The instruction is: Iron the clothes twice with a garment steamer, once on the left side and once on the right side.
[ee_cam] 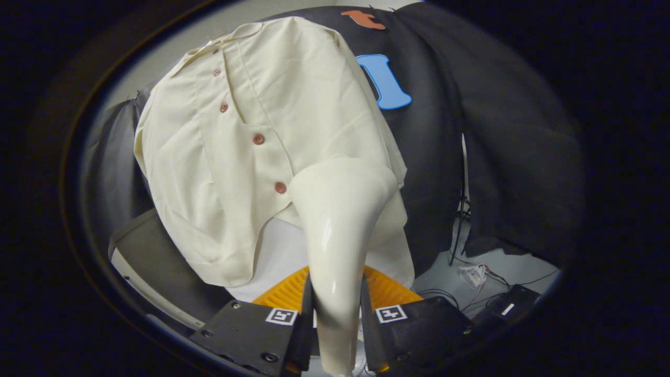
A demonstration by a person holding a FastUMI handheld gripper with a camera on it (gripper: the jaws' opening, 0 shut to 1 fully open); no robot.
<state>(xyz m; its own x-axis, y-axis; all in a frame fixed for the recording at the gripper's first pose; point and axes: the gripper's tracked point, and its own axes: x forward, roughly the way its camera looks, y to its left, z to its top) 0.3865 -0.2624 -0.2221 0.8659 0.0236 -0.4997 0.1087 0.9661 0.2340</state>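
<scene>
**A:** What have I got in the gripper (336, 314) right now?

**B:** Tell me yourself, you're the one holding it.

**A:** The two fingers are closed in on the handle of the garment steamer (337, 230), one pressing on each side. The handle runs up between them and widens into the flat head.

**B:** And where is the head?

**A:** Up ahead of my fingers, against the lower part of the shirt (261, 136). It sits just to the right of the button row, beside the lowest button (280, 187). I can't tell for certain whether the face actually touches the cloth or is just off it.

**B:** How does the shirt hang?

**A:** It hangs in front of the black cloth wall (460, 120), front facing me, collar at the top, five reddish-brown buttons down the placket. The fabric is cream, with soft creases on the left panel. Its hem falls a little above my fingers.

**B:** Anything else nearby?

**A:** An orange ribbed piece (293, 290) just behind the fingers, under the steamer handle. A grey and white curved surface (152, 256) below the shirt on the left. To the right, on the pale floor, some thin cables (471, 283) and a small black box (515, 301).
</scene>
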